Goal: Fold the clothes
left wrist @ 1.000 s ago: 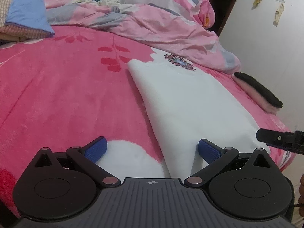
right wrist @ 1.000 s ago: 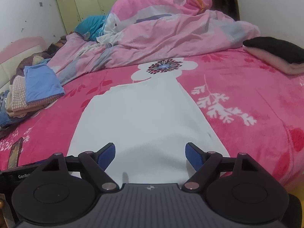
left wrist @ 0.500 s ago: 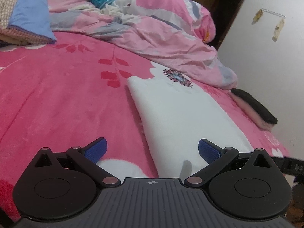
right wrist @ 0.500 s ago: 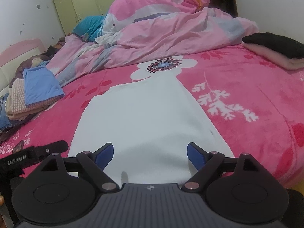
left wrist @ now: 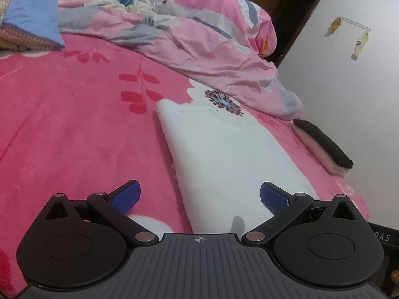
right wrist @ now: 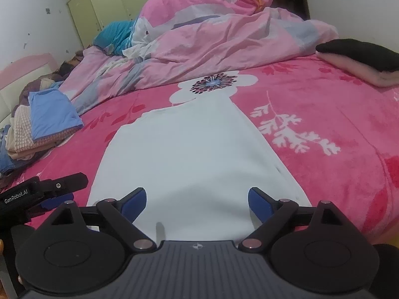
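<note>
Your left gripper hangs with jaws released over the near left edge of the white garment folded into a long panel on the pink floral bed. Right of it, your right gripper, jaws just widening, holds nothing. Crosswise folds likely remain.

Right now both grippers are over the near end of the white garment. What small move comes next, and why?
Probably lower both grippers onto the near hem and close on its two corners. The white garment lies flat in a long strip on the pink bedspread, nothing is held, and the right gripper, just opening, and the left gripper stand wide over that edge.
</note>
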{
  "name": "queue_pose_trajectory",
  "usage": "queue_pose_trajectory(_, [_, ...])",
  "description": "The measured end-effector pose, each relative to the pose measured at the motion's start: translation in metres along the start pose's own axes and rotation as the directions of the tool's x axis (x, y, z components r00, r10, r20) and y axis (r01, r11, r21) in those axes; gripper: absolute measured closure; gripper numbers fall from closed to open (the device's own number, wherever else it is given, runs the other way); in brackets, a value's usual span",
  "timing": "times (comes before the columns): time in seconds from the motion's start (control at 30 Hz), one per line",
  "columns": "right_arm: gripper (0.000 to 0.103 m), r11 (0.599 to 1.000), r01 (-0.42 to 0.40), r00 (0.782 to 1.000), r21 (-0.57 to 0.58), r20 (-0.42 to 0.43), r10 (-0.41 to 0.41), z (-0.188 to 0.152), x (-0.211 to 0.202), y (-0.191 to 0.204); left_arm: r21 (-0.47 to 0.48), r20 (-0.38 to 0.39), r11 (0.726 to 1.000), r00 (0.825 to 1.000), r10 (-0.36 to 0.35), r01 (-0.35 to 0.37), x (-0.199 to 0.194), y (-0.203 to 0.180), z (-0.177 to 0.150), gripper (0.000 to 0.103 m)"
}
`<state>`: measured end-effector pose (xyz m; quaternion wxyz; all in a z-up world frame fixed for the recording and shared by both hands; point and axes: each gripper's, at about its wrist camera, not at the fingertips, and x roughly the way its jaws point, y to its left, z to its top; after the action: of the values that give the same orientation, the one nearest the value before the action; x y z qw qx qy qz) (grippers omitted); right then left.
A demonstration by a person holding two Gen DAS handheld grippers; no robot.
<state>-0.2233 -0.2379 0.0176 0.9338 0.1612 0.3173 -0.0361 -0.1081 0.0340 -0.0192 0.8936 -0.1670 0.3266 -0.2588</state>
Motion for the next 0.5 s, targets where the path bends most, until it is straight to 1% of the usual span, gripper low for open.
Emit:
queue_pose_trajectory(0.1, [0.008, 1.0, 0.001, 1.0, 0.004, 0.008, -0.001, 0.0, -0.001, -0.003, -0.003, -0.008, 1.0, 1.0, 0.004, -0.004, -0.001, -0.002, 0.001, 0.0])
queue_pose_trajectory(0.2, [0.006, 1.0, 0.003, 1.0, 0.006, 0.017, -0.003, -0.001, -0.003, -0.005, 0.021, -0.018, 0.999, 0.999, 0.035, -0.035, -0.002, -0.008, 0.004, 0.0])
queue_pose_trajectory(0.27, [0.005, 1.0, 0.006, 0.999, 0.0, 0.034, -0.006, -0.002, -0.004, -0.005, 0.047, -0.011, 0.996, 0.997, 0.073, -0.072, -0.002, -0.015, 0.004, 0.0])
queue_pose_trajectory(0.33, [0.003, 1.0, 0.011, 0.998, -0.009, 0.054, -0.011, -0.002, -0.006, -0.005, 0.076, -0.013, 0.989, 0.992, 0.126, -0.125, -0.001, -0.023, 0.003, 0.0])
queue_pose_trajectory(0.47, [0.0, 0.998, 0.032, 0.994, -0.048, 0.105, -0.027, -0.006, -0.011, -0.004, 0.147, -0.01, 0.96, 0.971, 0.241, -0.236, 0.002, -0.041, -0.001, 0.0])
queue_pose_trajectory(0.5, [0.0, 0.998, 0.036, 0.993, -0.055, 0.117, -0.029, -0.007, -0.011, -0.004, 0.156, -0.013, 0.956, 0.967, 0.253, -0.248, 0.003, -0.043, -0.002, 0.0])
